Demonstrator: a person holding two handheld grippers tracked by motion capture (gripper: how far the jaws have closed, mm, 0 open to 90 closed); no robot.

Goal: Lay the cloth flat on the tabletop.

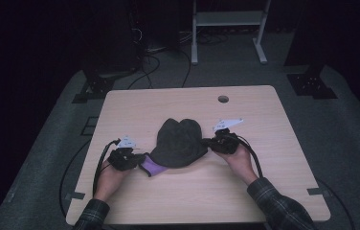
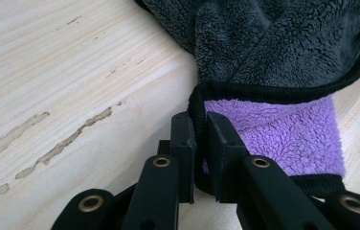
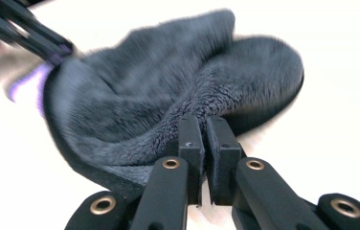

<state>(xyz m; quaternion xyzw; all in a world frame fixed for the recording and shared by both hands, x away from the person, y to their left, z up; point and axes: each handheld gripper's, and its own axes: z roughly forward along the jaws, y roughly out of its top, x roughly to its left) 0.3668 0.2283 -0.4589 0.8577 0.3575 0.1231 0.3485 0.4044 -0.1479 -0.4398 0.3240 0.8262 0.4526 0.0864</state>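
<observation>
**Both grippers pinch the cloth's edge**

Nearest the person, two hands hold the grippers low over the table (image 1: 264, 124), one on each side of a dark grey fleece cloth (image 1: 178, 141) that lies between them at mid-table. The left gripper (image 1: 140, 160) is clamped on the black hem beside the purple lining (image 2: 283, 139). The right gripper (image 1: 209, 142) is closed on the grey edge opposite. Beyond, the cloth bunches into two humps toward the table's far side.

No legible text or labels.
</observation>
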